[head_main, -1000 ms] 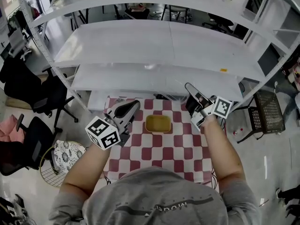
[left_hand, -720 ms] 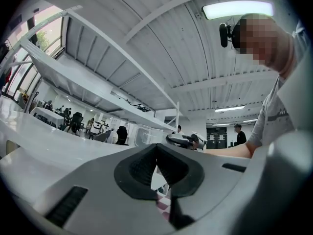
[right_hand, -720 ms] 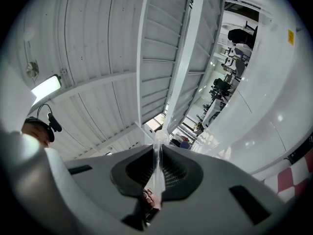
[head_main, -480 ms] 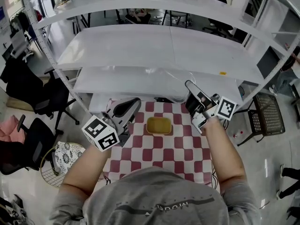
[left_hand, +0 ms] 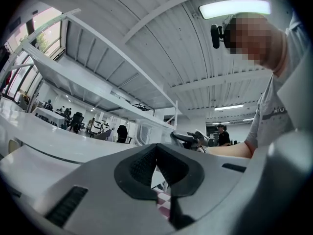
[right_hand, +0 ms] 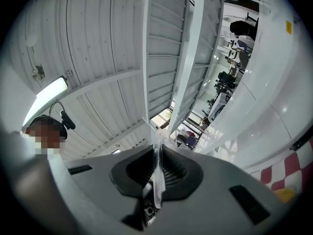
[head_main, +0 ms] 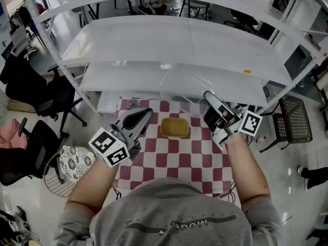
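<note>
My right tool (right_hand: 157, 153) pinches a clear plastic film (right_hand: 157, 187) at right of centre in the head view, over the far edge of the desk (head_main: 177, 160) (left tool (left_hand: 156, 148) closed, empty). So thin a bite could slip or tear under a tug. The film's long axis follows the jaw line, pointing up-frame.

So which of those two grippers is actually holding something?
The right gripper: clear plastic film is pinched between its jaws. The left gripper is shut on nothing.
</note>
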{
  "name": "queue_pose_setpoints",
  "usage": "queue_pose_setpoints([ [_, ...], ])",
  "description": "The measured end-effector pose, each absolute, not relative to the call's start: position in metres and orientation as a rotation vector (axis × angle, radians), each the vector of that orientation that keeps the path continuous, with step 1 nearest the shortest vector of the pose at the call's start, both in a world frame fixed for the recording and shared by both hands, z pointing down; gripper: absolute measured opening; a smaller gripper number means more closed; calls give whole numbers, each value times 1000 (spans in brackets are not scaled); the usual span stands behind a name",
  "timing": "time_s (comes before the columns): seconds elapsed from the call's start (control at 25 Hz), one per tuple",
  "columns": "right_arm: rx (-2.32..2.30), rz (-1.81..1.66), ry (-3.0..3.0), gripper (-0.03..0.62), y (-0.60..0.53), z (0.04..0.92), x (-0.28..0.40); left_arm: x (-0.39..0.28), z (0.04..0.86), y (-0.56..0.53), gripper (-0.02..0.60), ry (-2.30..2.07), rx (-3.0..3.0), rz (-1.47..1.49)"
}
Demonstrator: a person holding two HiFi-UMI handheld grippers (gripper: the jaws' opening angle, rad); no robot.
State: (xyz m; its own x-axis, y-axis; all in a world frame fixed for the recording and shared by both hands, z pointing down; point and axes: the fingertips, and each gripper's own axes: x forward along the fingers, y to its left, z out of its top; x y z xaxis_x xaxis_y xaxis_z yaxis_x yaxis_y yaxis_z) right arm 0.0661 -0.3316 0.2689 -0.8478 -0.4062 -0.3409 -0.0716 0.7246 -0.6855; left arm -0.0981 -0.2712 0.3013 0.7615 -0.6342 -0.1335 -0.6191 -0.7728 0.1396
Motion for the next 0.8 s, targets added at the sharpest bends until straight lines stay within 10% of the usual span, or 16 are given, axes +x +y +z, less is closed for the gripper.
queue_pose_setpoints([
  [0.8,-386,-1225,2428,35,-294,412,62,-93,463,-256,14,-1013,2612,-119],
])
